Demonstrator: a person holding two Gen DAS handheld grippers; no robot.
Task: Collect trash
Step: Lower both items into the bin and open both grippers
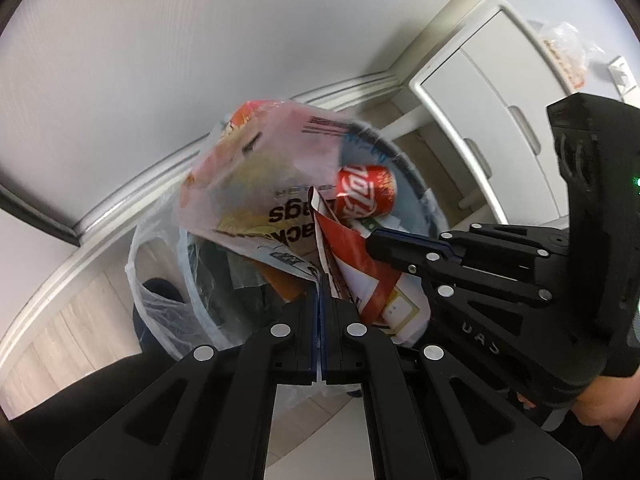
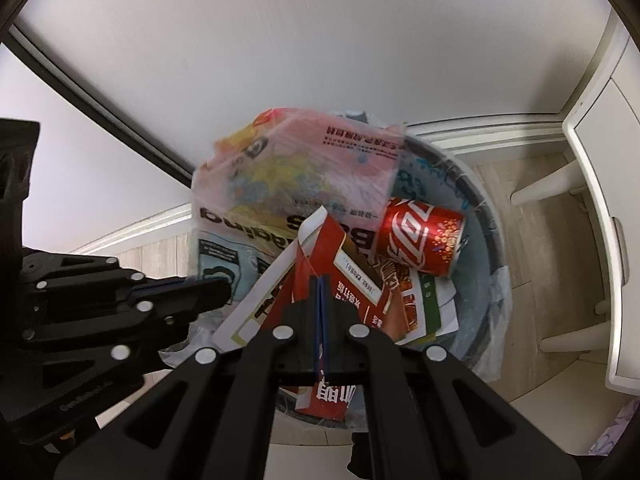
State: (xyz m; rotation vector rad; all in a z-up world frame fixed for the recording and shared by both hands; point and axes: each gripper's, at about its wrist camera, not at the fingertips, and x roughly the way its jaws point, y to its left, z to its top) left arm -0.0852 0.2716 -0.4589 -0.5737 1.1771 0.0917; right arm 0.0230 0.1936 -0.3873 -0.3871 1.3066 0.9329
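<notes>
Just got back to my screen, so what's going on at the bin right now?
Both grippers are over the lined trash bin. The left gripper is shut on the edge of a printed plastic bag; the right gripper is shut on a red paper wrapper. Both pieces are held over the bin, not released. A red soda can lies inside among other trash.

both grippers matte black plastic, chunky linkage arms w/ slot cutouts, round silver rivets at pivots. left gripper (image 1: 320, 300): thin blue strips on inner finger faces. right gripper (image 2: 321, 300): same blue strips, embossed lettering on side plate, tiny green LED on tall housing. bit of bare skin on right hand (image 1: 600, 404) under handle.
</notes>
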